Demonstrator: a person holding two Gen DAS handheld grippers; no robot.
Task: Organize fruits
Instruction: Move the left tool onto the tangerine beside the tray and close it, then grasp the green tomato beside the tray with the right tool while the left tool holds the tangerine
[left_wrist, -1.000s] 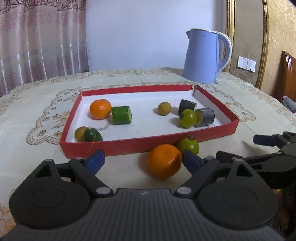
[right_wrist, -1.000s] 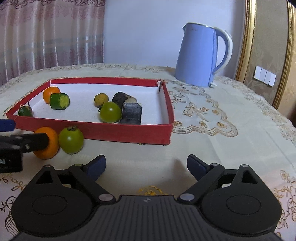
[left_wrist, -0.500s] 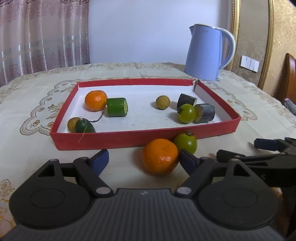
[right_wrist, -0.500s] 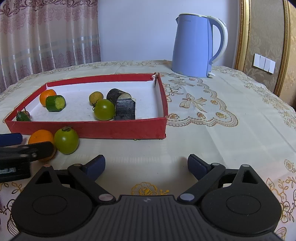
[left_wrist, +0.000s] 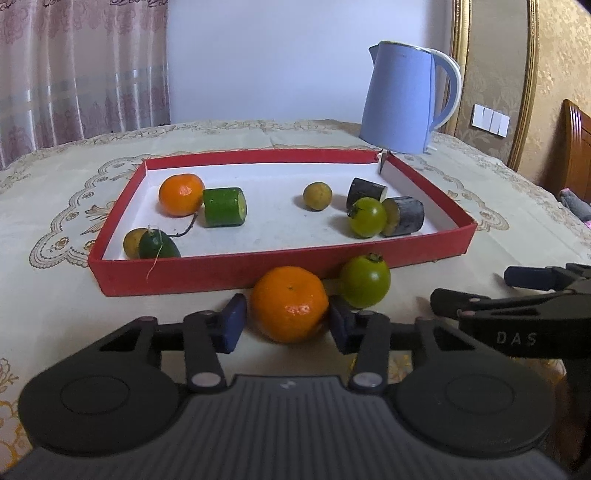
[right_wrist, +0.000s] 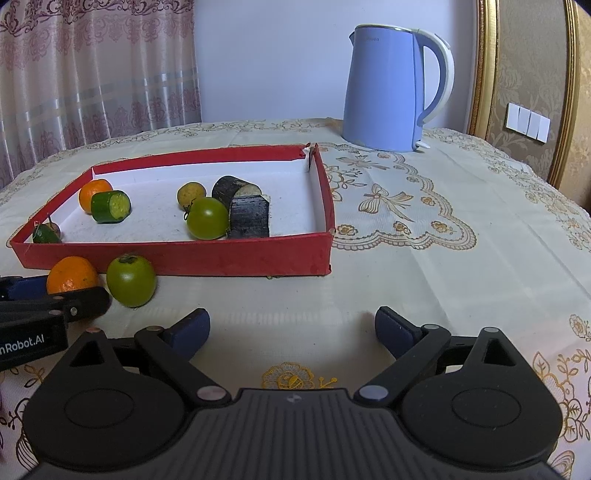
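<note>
My left gripper (left_wrist: 288, 325) has its fingers narrowed around the orange (left_wrist: 289, 309) on the tablecloth, just outside the red tray's (left_wrist: 236, 271) front wall; contact appears made. My right gripper (right_wrist: 291, 330) is spread wide, holding nothing, above bare tablecloth.

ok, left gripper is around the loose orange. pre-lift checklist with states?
1. Orange between the left gripper fingers: ok.
2. Both pads touching the orange: cannot tell; right pad looks on it, a slight gap shows at the left pad.
3. Green tomato outside the grasp: ok, beside the right finger, close.
4. Right gripper out of the path: ok, open, holding nothing, off to the side.
5. Free floor in the red tray for the drop: ok, bare middle.
6. Near wall to clear: not ok yet, orange sits on the cloth.
</note>
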